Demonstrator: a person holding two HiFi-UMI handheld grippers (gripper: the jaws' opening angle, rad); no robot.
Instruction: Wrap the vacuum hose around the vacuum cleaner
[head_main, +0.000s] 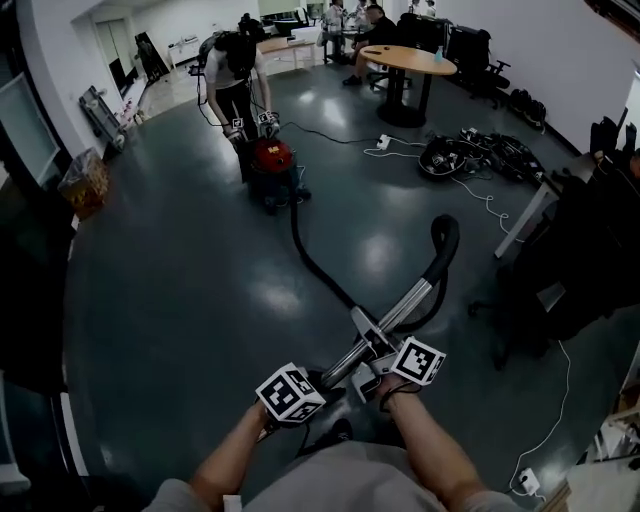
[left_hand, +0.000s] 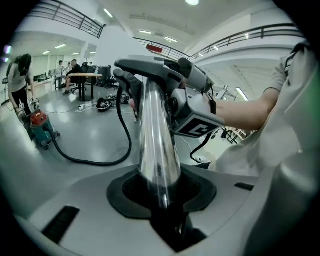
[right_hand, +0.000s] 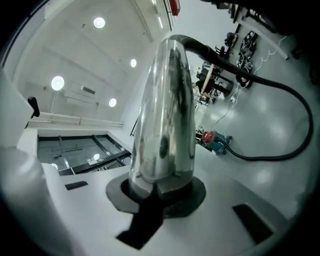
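Observation:
A red vacuum cleaner (head_main: 272, 160) stands on the floor far ahead. Its black hose (head_main: 310, 255) snakes back to a curved handle and a shiny metal tube (head_main: 405, 305) held low in front of me. My left gripper (head_main: 325, 383) is shut on the tube's near end. My right gripper (head_main: 375, 362) is shut on the same tube a little higher up. In the left gripper view the tube (left_hand: 157, 130) rises from between the jaws, and the vacuum cleaner (left_hand: 39, 125) is at far left. In the right gripper view the tube (right_hand: 167, 100) fills the jaws and the hose (right_hand: 280, 150) loops towards the vacuum cleaner (right_hand: 214, 140).
Another person (head_main: 232, 75) bends over the vacuum cleaner with two grippers. A round table (head_main: 408, 62) stands at the back, with a heap of cables (head_main: 470, 155) on the floor at right. Dark furniture (head_main: 590, 250) crowds the right side. A box (head_main: 85, 180) sits at left.

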